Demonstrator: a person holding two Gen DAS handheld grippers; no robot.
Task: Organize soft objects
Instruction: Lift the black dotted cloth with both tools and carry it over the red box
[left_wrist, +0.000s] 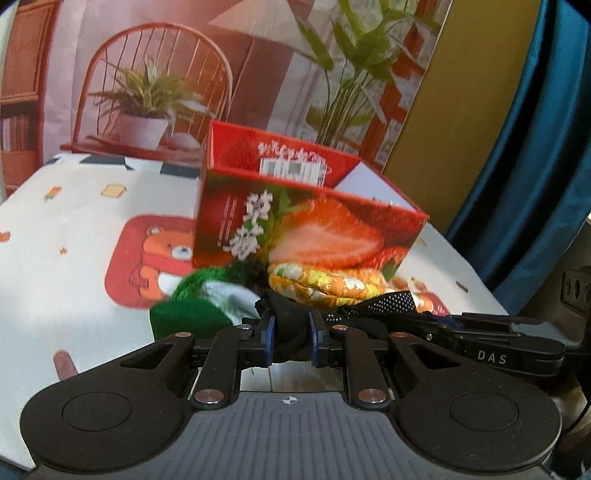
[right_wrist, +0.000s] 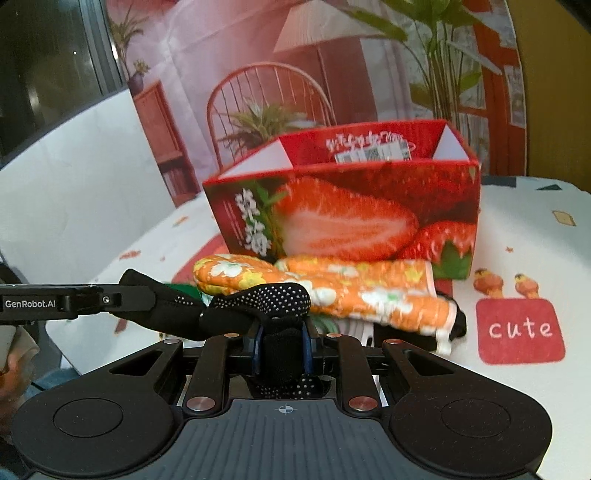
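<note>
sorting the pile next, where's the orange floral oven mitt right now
The orange floral oven mitt lies on the tablecloth right against the front of the strawberry box, just beyond the black dotted sock both grippers hold.

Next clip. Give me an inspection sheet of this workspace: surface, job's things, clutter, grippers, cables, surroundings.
Surface: table under a white cartoon-print tablecloth, bear and "cute" patches.
Job's things: open strawberry box, upright; orange floral oven mitt lying in front of it; green and white cloth beside the mitt; black dotted sock stretched between both grippers.
Clutter: nothing seen.
Grippers: left hand-held gripper shut on the sock; right hand-held gripper shut on the sock's other end.
Cables: nothing seen.
Surroundings: printed room backdrop behind the table, teal curtain at one side.
</note>
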